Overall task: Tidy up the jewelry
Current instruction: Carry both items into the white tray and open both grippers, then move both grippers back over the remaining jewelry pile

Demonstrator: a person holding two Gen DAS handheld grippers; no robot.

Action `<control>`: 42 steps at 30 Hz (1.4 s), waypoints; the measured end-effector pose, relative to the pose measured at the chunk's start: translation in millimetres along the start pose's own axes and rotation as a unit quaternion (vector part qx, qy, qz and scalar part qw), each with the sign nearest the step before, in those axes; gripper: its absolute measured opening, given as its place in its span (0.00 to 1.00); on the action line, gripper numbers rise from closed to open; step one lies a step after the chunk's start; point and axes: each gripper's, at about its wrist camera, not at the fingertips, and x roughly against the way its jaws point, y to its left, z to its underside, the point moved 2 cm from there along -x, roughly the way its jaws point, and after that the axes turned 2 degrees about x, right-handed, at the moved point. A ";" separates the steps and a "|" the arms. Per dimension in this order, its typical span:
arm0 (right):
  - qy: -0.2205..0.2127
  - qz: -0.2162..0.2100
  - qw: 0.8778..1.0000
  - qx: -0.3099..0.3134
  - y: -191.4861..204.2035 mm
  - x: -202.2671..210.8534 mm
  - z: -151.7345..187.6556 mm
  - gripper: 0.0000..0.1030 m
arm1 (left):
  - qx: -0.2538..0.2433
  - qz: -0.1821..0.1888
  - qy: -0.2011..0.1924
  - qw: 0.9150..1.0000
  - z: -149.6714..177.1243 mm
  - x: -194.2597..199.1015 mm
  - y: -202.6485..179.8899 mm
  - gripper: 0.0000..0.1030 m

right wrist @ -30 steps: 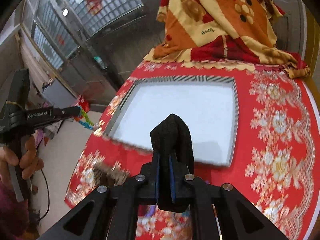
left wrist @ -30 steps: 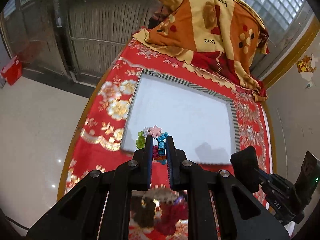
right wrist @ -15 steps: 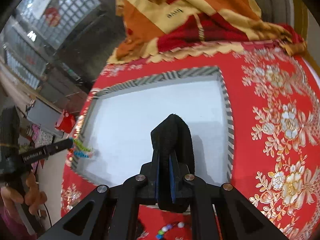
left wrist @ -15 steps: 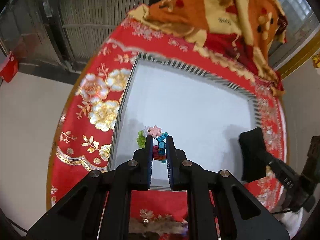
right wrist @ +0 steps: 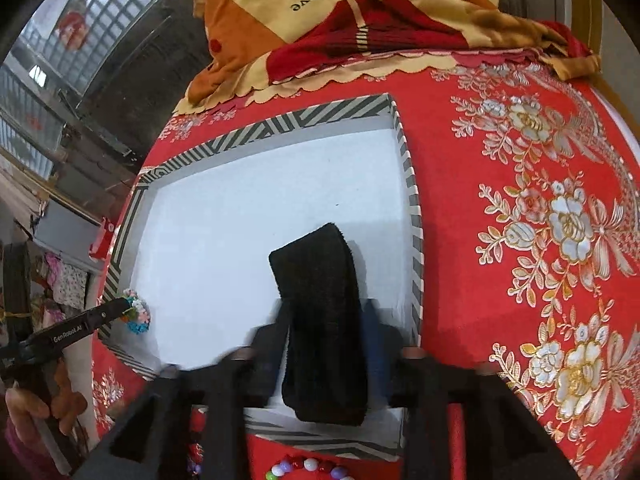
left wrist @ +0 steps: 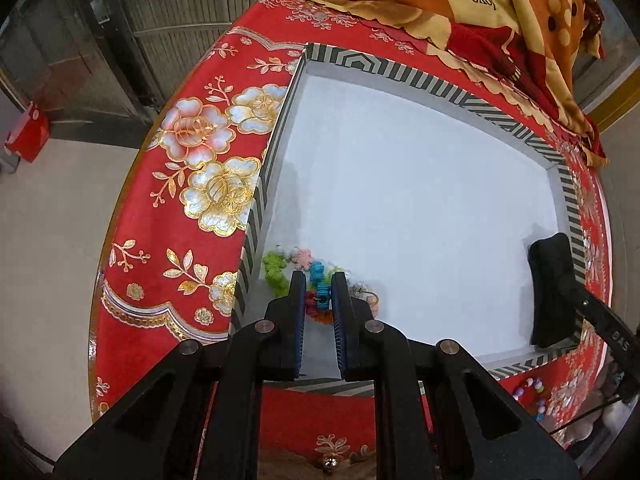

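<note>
A striped-rim tray (left wrist: 256,208) with a white floor lies on the red tablecloth. My left gripper (left wrist: 319,280) is low over the tray's near-left corner. Its jaws are just starting to open, and its pads still grip a colourful beaded bracelet (left wrist: 316,272) that touches the tray floor. The right wrist view shows that bracelet (right wrist: 138,316) at the tray's left edge. My right gripper (right wrist: 326,312) is opening, with its fingers spread apart. A black fabric band (right wrist: 324,320) lies between them on the tray floor near the right rim (right wrist: 412,208). The pads do not press it.
A folded orange and red blanket (right wrist: 320,20) lies at the table's far side behind the tray. A loose bead bracelet (right wrist: 304,466) lies on the cloth in front of the tray. A person's hand (right wrist: 28,404) holds the left gripper beyond the table's left edge.
Both grippers came down into the tray. The right jaws let go of the black band, which now lies flat on the tray floor. The bracelet has reached the floor.
</note>
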 end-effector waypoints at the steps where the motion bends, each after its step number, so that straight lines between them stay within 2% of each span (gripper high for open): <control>1: -0.001 -0.001 1.000 0.004 1.9 2.1 1.1 0.40 | -0.002 -0.001 0.001 1.000 1.0 0.4 -0.3 0.14; 2: -0.002 0.002 1.000 0.009 4.2 4.7 2.6 0.40 | -0.002 -0.003 0.003 1.000 2.2 1.1 -0.6 0.16; 7: -0.018 0.009 0.999 0.036 18.3 22.2 10.8 0.40 | 0.009 0.007 -0.001 1.000 8.3 12.4 0.1 0.41; 9: -0.026 0.017 0.998 0.047 23.7 30.2 14.3 0.40 | 0.007 0.003 -0.011 1.000 11.7 21.2 -1.7 0.44; 12: -0.039 0.029 0.997 0.066 33.9 44.9 19.2 0.40 | 0.006 -0.007 -0.025 1.000 16.6 32.4 -3.6 0.45; 16: -0.051 0.023 0.996 0.066 40.7 62.6 27.4 0.40 | 0.005 -0.017 -0.041 0.999 29.8 48.9 -7.3 0.45; 24: -0.041 0.021 0.997 0.068 46.8 78.5 54.3 0.40 | 0.004 -0.032 -0.076 0.997 62.8 82.5 -14.0 0.45; 42: -0.057 0.014 0.992 0.114 75.5 128.4 115.2 0.40 | 0.012 -0.040 -0.100 0.994 138.8 126.2 -34.2 0.45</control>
